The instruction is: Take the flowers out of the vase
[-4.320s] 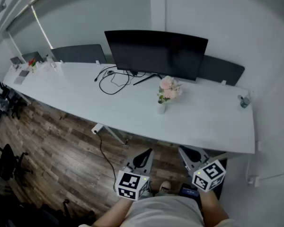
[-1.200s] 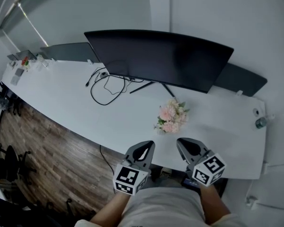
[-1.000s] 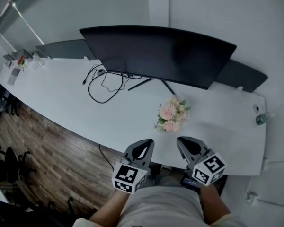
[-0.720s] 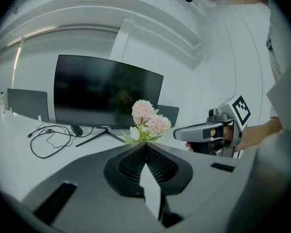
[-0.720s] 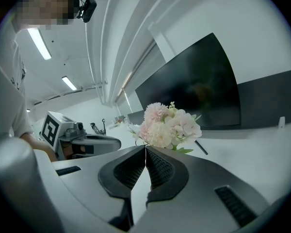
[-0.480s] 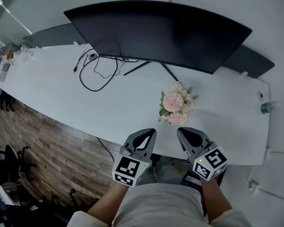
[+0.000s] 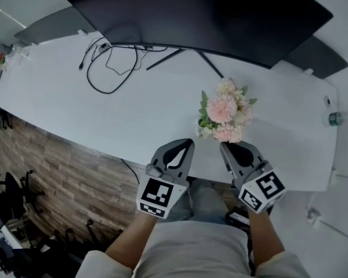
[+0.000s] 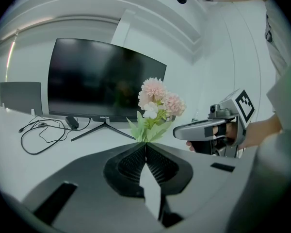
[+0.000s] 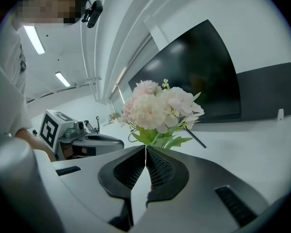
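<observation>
A bunch of pink and white flowers [image 7: 225, 110] with green leaves stands on the white desk [image 7: 93, 112], just beyond both grippers; the vase under it is hidden by the blooms. My left gripper [image 7: 185, 143] hangs at the desk's near edge, left of the flowers, jaws shut and empty. My right gripper [image 7: 226, 147] is beside it, below the blooms, also shut on nothing. In the left gripper view the flowers [image 8: 155, 108] rise right behind my closed jaws [image 8: 146, 143]. In the right gripper view the flowers [image 9: 160, 111] stand right behind my closed jaws [image 9: 145, 146].
A wide black monitor [image 7: 209, 16] on a thin stand fills the back of the desk. A looped black cable [image 7: 107, 71] lies at the left. A small bottle [image 7: 335, 119] stands near the right end. Wooden floor [image 7: 52, 172] lies below the desk's edge.
The view has closed in on the desk: flowers and monitor loom larger and nearer. Both grippers have sunk toward the desk edge, staying shut.
</observation>
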### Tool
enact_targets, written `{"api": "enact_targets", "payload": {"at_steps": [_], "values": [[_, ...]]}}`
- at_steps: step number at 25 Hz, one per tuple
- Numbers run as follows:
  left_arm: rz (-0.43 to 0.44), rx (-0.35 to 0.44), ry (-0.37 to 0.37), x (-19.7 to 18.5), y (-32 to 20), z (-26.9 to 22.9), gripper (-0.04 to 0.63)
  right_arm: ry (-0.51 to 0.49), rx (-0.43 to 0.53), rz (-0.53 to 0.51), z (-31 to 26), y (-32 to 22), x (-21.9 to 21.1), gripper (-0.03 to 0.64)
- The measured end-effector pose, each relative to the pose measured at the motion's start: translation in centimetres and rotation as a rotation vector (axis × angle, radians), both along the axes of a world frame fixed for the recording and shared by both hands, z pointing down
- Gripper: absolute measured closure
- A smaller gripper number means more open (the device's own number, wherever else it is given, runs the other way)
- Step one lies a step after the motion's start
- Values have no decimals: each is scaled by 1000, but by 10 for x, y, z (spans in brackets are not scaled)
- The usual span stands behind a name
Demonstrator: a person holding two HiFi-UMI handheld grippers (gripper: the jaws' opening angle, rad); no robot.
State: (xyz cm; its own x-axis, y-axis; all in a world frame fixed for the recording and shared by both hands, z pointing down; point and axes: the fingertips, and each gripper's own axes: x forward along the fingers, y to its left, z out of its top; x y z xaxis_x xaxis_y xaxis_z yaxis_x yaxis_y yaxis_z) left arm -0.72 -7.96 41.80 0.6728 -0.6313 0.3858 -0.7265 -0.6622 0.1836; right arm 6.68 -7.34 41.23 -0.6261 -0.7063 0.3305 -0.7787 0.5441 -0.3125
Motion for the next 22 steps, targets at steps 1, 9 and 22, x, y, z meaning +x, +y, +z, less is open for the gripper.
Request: {"api": "enact_targets", "payload": {"at_steps": [1, 9, 22], "values": [[2, 2, 1, 1, -2, 3, 591, 1, -2, 2, 2, -1, -1, 584], [25, -11, -5, 9, -4, 24, 543, -4, 10, 19, 15, -10, -7, 581], [82, 6, -59, 21, -19, 53, 412, -16, 4, 57, 32, -32, -14, 459]]}}
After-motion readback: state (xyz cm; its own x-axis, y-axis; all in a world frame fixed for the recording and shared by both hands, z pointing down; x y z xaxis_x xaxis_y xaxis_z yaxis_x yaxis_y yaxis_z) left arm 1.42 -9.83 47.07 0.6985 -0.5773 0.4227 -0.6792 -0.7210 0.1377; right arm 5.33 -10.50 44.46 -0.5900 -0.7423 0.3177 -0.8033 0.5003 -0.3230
